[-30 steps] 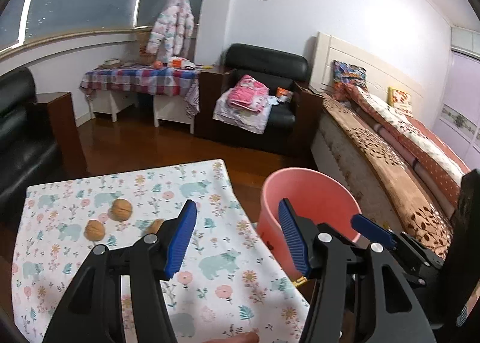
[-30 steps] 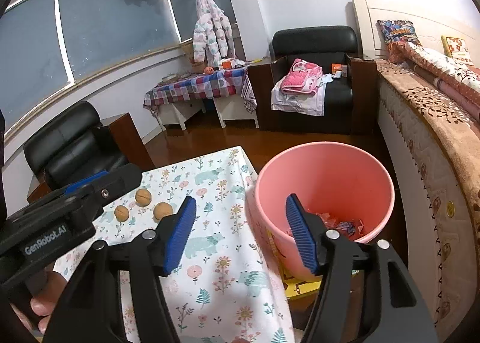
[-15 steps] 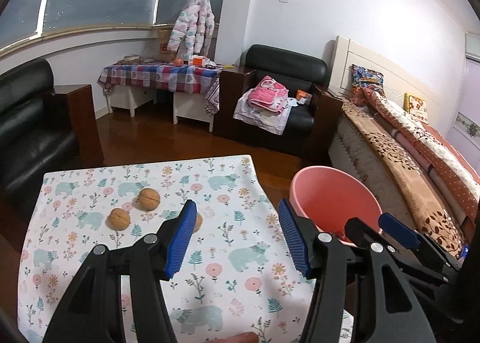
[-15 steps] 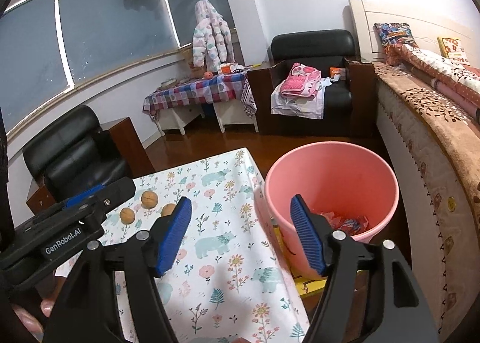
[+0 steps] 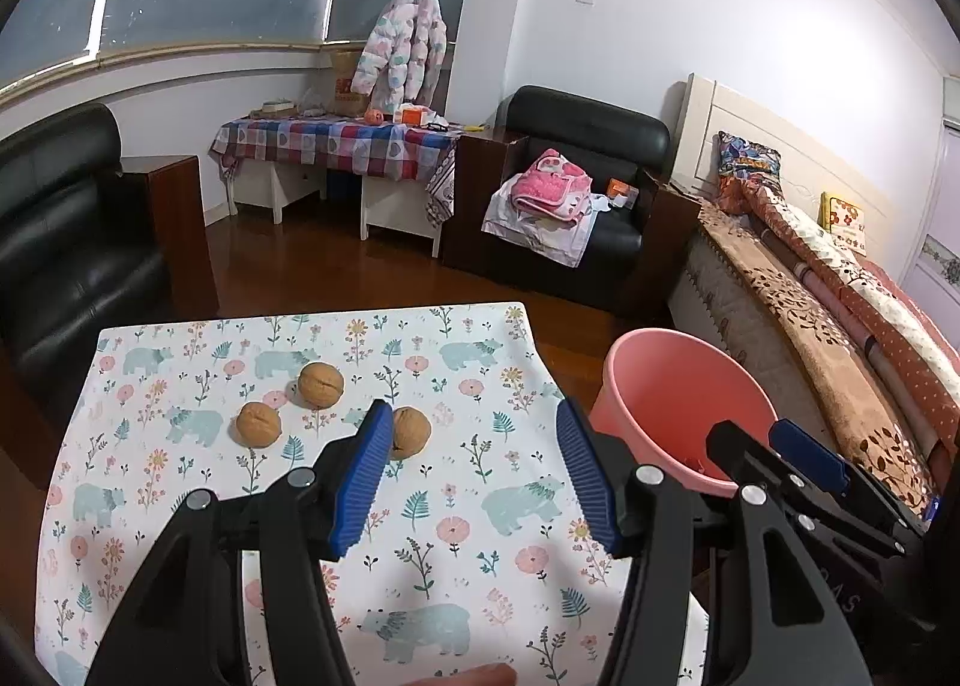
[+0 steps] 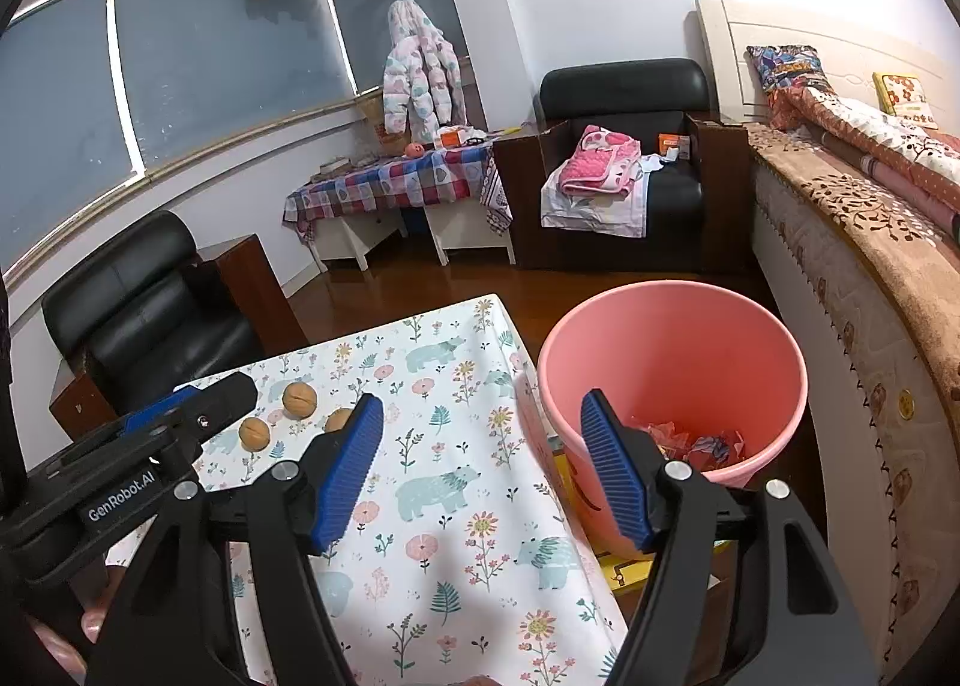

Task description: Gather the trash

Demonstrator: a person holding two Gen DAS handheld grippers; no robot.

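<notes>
1. Three walnuts lie on the table (image 5: 180, 506), which is covered by a cloth printed with bears and flowers. They sit close together in a small cluster toward its far left part.
2. The nearest walnut (image 5: 410, 432) lies just ahead of the left gripper (image 5: 471, 476), beside the tip of its left finger, a little left of the gap's centre line. The other two, the middle walnut (image 5: 258, 424) and the far walnut (image 5: 321, 384), sit further left and beyond.
3. The left gripper's fingers stand wide apart with nothing between them.
4. The right gripper (image 6: 483, 470) also has its fingers spread and empty. It points toward the table's right edge and the bin, well away from the walnuts.
5. Judged from this, the left hand is the nearer one. A short push forward and slightly left should bring the nearest walnut between the pads.
6. The walnuts are round, so no long axis matters, though one may roll when nudged.
7. The pink bin (image 6: 672, 302) stands on the floor just beside the table's right edge. Crumpled wrappers (image 6: 702, 437) already lie at its bottom.
</notes>
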